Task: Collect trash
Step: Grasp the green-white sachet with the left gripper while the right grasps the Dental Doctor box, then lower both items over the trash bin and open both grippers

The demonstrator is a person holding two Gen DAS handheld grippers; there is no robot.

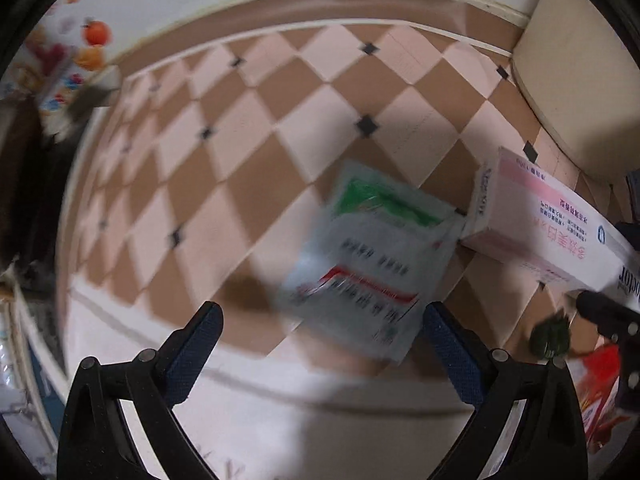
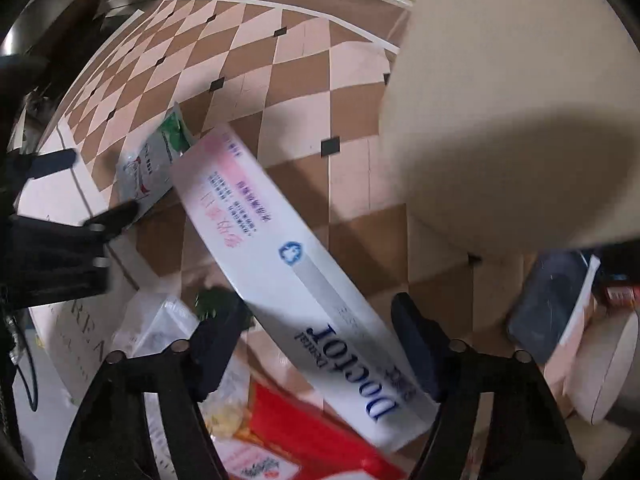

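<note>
A crumpled silvery packet [image 1: 368,256] with green and red print lies on the checkered floor tiles [image 1: 248,128]. My left gripper [image 1: 323,312] hovers right over its near end, open, with the packet partly between the fingers and untouched. Beside it lies a long white and pink toothpaste box [image 1: 536,216]. In the right wrist view this box [image 2: 280,240] runs diagonally between the fingers of my right gripper [image 2: 320,308], which is open, with a gap on the left side. The packet [image 2: 148,168] sits behind the box there.
Red packaging [image 2: 304,440], a clear plastic wrapper [image 2: 160,324] and a dark green crumpled scrap [image 2: 216,300] lie near the box. A beige rounded piece of furniture [image 2: 520,100] bulks at the right. A dark blue flat object [image 2: 552,300] rests by it. A colourful carton [image 1: 60,64] stands far left.
</note>
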